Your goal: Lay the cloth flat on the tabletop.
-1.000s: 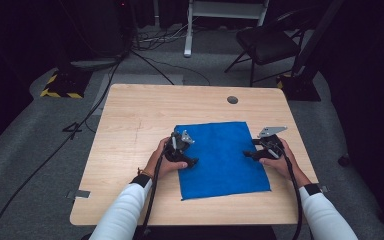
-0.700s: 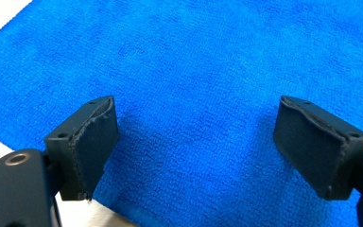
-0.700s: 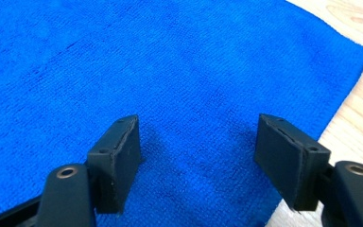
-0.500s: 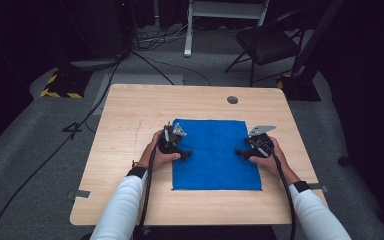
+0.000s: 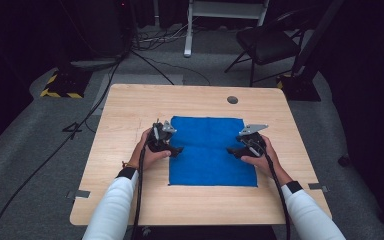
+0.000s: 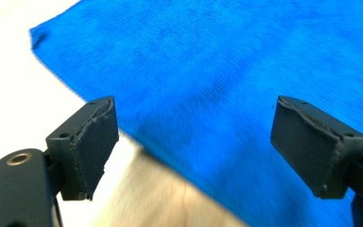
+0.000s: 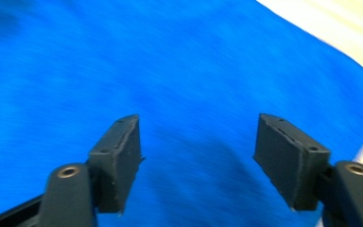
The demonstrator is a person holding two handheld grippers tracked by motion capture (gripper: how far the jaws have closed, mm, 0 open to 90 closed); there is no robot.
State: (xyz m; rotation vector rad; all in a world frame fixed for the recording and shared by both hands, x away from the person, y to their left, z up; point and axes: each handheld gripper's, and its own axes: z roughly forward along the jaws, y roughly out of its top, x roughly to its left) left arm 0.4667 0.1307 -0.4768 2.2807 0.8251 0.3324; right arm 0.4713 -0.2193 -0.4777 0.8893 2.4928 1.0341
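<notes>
A blue cloth lies flat in the middle of the wooden table. My left gripper sits at the cloth's left edge, jaws wide apart and empty; its own view shows the blue cloth and bare wood under them. My right gripper hovers over the cloth's right side, also open. In the right gripper view the cloth spreads beneath the jaws, with its edge at the upper right. Both hands hold the grippers pointing inward at each other.
A round grommet hole sits near the table's far edge. Beyond the table stand a black chair and a white stand, with cables on the grey floor.
Both grippers moved away from me along the cloth's sides. The cloth now lies squarer to the table and reaches farther back than a second ago.
</notes>
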